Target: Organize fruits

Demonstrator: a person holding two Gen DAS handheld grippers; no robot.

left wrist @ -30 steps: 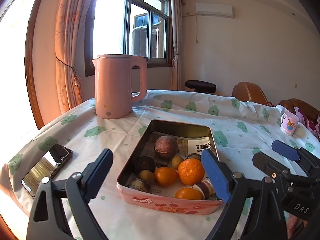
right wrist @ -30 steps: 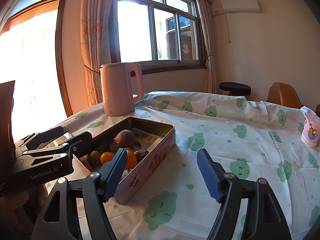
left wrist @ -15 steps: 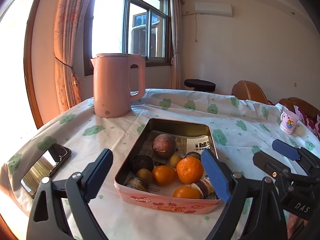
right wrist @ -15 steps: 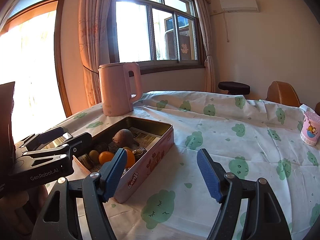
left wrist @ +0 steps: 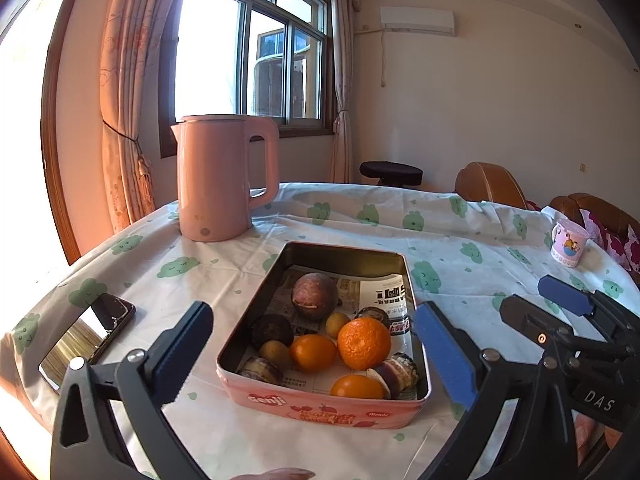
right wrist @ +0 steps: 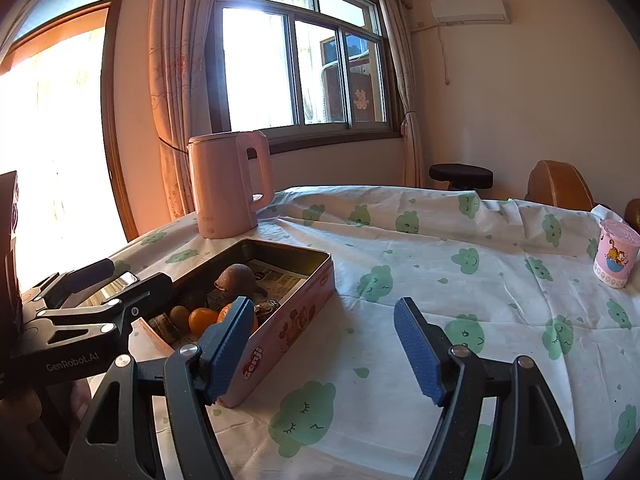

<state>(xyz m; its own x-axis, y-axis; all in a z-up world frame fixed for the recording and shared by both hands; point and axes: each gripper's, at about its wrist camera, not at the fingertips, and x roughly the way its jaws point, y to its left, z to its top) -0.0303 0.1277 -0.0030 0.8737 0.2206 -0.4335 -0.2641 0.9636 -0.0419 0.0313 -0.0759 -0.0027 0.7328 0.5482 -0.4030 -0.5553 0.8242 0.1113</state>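
The left gripper [left wrist: 312, 350], jaws just opened to their widest and empty, frames the pink rectangular tin [left wrist: 324, 400] of mixed fruits [left wrist: 364, 344] at twelve o'clock, seemingly lining up a pick. The right gripper [right wrist: 320, 352] waits at the tin's three o'clock, jaws partly open, holding nothing.

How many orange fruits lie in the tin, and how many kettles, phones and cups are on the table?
Orange fruits: 3
Kettles: 1
Phones: 1
Cups: 1
Total: 6

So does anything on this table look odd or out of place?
Yes: the phone lies close to the table's left edge. In the tin, dark shrivelled pieces sit among fresh oranges; nothing is spilled.
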